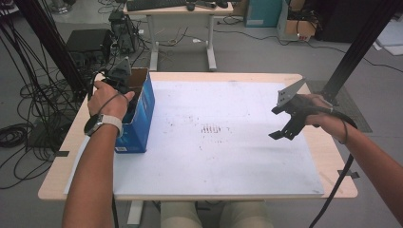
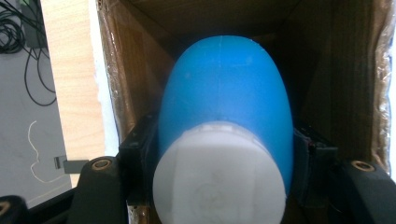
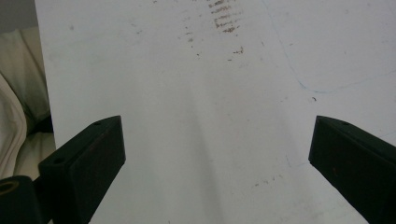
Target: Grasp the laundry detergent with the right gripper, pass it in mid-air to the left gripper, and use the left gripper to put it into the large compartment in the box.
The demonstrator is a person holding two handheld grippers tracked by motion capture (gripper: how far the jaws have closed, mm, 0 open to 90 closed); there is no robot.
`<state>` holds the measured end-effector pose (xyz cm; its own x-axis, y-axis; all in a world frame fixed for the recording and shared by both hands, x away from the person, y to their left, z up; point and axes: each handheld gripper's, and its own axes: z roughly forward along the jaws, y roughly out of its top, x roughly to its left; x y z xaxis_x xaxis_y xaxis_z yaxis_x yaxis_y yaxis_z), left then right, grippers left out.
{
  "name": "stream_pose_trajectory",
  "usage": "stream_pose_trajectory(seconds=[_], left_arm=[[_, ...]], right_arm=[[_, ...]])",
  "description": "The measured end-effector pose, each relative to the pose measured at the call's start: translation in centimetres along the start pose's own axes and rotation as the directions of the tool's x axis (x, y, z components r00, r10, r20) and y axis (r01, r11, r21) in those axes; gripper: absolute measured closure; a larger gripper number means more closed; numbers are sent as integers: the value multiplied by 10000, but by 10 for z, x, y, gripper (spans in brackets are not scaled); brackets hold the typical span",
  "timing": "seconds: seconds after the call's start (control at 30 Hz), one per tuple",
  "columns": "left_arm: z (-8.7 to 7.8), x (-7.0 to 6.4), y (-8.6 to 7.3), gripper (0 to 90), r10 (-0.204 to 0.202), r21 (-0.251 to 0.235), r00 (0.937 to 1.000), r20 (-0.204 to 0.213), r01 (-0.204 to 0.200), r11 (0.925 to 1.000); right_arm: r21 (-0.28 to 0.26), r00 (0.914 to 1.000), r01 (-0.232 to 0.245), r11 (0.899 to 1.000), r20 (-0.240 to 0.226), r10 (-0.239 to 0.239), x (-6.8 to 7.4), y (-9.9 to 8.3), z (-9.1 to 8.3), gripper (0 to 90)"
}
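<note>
A blue bottle with a white cap lies between the jaws of my left gripper, which is shut on it inside an open cardboard box. In the high view that box is blue and stands at the table's left side, with my left gripper dipping into its open top. My right gripper hovers over the right part of the white board. Its jaws stand wide apart in the right gripper view, with nothing between them.
The white board covers most of the wooden table and bears dark smudges at its middle. Cables and equipment lie on the floor at the left. A second desk stands behind.
</note>
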<state>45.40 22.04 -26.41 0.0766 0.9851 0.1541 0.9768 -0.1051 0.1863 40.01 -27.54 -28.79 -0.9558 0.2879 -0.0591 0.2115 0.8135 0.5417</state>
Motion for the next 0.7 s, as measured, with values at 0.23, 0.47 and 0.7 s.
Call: stream_pose_trajectory(seconds=[0.23,0.47,0.7], left_arm=[[0,0,0,378,15,-6,10000,-11,-15,10000],[0,0,0,378,2,-23,10000,-14,-2,10000],[0,0,0,378,5,-47,10000,-15,-5,10000]], right_arm=[[-8,10000,-1,10000,-9,1,0,0,0,39],[-3,10000,-3,10000,-13,3,0,0,0,39],[-29,10000,-26,10000,-20,26,0,0,1,39]])
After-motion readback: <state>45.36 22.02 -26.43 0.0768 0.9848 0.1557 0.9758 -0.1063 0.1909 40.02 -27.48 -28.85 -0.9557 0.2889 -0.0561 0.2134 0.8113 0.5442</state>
